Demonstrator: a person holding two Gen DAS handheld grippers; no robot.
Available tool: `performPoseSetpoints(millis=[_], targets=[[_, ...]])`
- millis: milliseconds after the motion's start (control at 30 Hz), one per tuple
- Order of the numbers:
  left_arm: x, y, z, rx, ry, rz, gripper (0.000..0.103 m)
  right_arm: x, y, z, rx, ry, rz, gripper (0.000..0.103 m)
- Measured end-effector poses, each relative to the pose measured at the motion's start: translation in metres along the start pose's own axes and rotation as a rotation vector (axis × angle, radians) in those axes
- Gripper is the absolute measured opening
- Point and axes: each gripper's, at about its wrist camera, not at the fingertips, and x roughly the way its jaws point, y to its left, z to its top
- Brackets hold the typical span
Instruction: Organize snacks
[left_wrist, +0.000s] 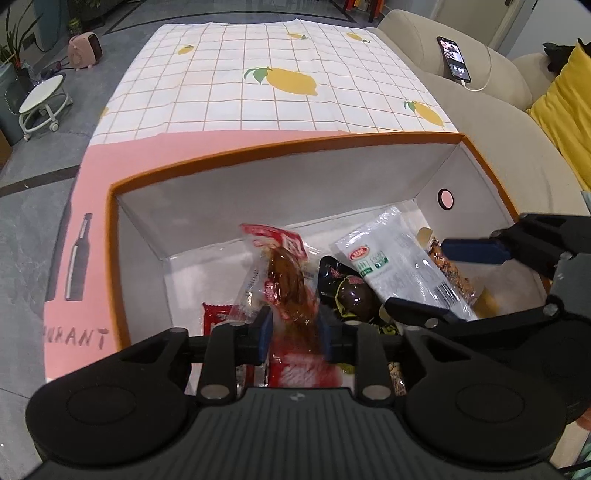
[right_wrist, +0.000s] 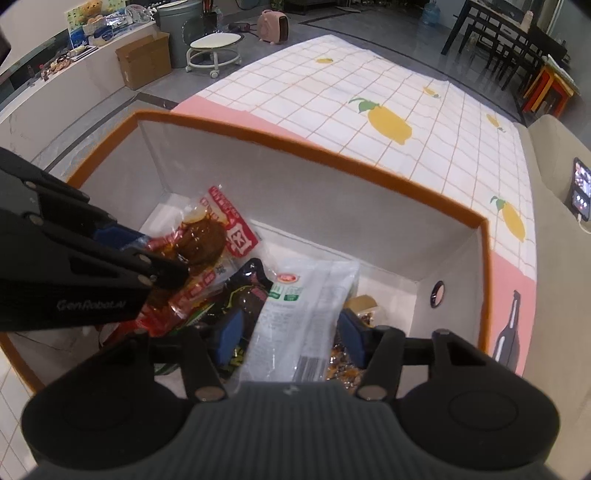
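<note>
An orange-rimmed box (left_wrist: 280, 147) with white inner walls (right_wrist: 314, 177) holds several snack packets. My left gripper (left_wrist: 296, 334) is shut on a red and clear packet of brown meat (left_wrist: 286, 280), which also shows in the right wrist view (right_wrist: 207, 240). My right gripper (right_wrist: 291, 336) is open, its blue pads either side of a white packet with a green label (right_wrist: 299, 317), also in the left wrist view (left_wrist: 399, 266). A dark round-snack packet (left_wrist: 351, 291) lies between the two. A nut bar packet (left_wrist: 454, 273) lies under the white one.
The box sits on a pink cloth (left_wrist: 92, 206) with a bottle print (right_wrist: 511, 332), beside a lemon-print checked cloth (left_wrist: 258, 74). A beige sofa (left_wrist: 498, 122) with a phone (left_wrist: 453, 59) and yellow cushion (left_wrist: 565, 110) is at right. A white stool (right_wrist: 214, 51) stands on the floor.
</note>
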Motion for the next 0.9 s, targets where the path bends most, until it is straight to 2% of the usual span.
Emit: performPoseSetpoints(millis=[133,300,500,600,667,800,900], targets=[[-0.021,-0.001,-0.002,-0.004,-0.045,0.015,0.050,-0.019,0.000,0.002,0.002,-0.021,-0.013,0.068],[-0.065,-0.008,-0.004,0.007,-0.136,0.043,0.052,-0.057,-0.001,0.004,0.028,-0.079,-0.036,0.070],[-0.134,-0.019,-0.017,0.007,-0.320,0.081,0.053,-0.129,0.000,0.000,0.085,-0.219,-0.074,0.073],[-0.172,-0.030,-0.029,0.034,-0.417,0.112,0.053,-0.173,0.001,-0.010,0.140,-0.315,-0.095,0.079],[-0.195,-0.038,-0.040,0.050,-0.492,0.137,0.058,-0.199,0.001,-0.019,0.171,-0.363,-0.101,0.086],[-0.237,-0.054,-0.073,0.076,-0.669,0.178,0.066,-0.252,0.014,-0.049,0.196,-0.480,-0.141,0.087],[-0.257,-0.068,-0.098,0.104,-0.754,0.224,0.072,-0.284,0.028,-0.078,0.202,-0.563,-0.175,0.090]])
